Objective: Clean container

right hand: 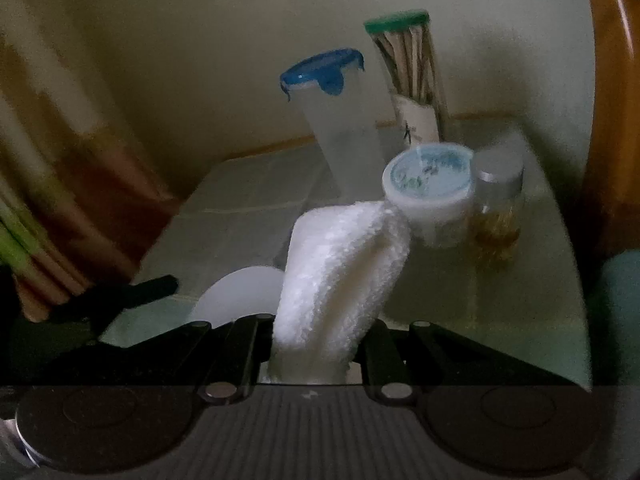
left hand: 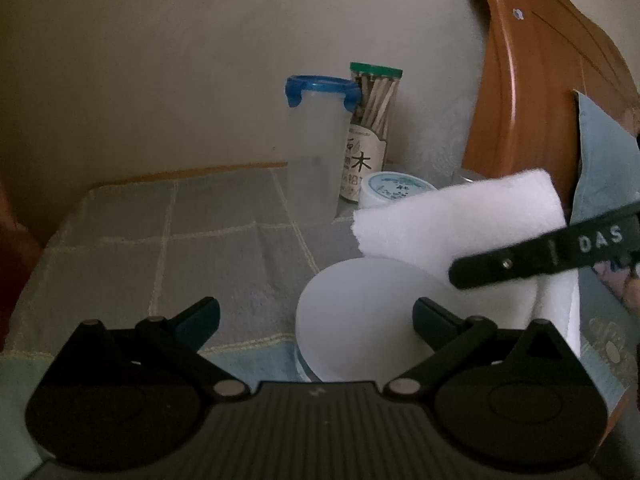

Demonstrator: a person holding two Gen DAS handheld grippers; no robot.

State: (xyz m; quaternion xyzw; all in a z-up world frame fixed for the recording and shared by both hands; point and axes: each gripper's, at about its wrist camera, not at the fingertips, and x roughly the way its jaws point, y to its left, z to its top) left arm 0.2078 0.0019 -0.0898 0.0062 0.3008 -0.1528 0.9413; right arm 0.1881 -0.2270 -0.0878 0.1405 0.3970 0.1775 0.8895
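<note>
The left tool (left hand: pixel 316 316) stands wide open. Its right finger (left hand: pixel 434 316) reaches into or against the rim of the cup (left hand: pixel 360 312), a frosted white container that sits low in the left wrist view just ahead of the tool; whether that finger actually touches the wall cannot be told. The left finger (left hand: pixel 196 316) is clear of the cup, over the checked cloth (left hand: pixel 160 240) that covers the desk.

The right tool (right hand: pixel 316 344) is closed tight on a folded white towel (right hand: pixel 340 272). The towel sticks forward and up from between its fingers. In the left wrist view the towel (left hand: pixel 460 224) hangs just above and behind the cup's far rim, with the right tool's black finger (left hand: pixel 540 256) crossing in front of it. In the right wrist view the cup (right hand: pixel 240 292) shows as a pale curve to the left of the towel.

At the back of the desk stand a tall jar (left hand: pixel 316 148) with a blue lid, a tube of sticks (left hand: pixel 370 128) with a green cap, a small white tub (right hand: pixel 428 196) and a little glass jar (right hand: pixel 498 208).
</note>
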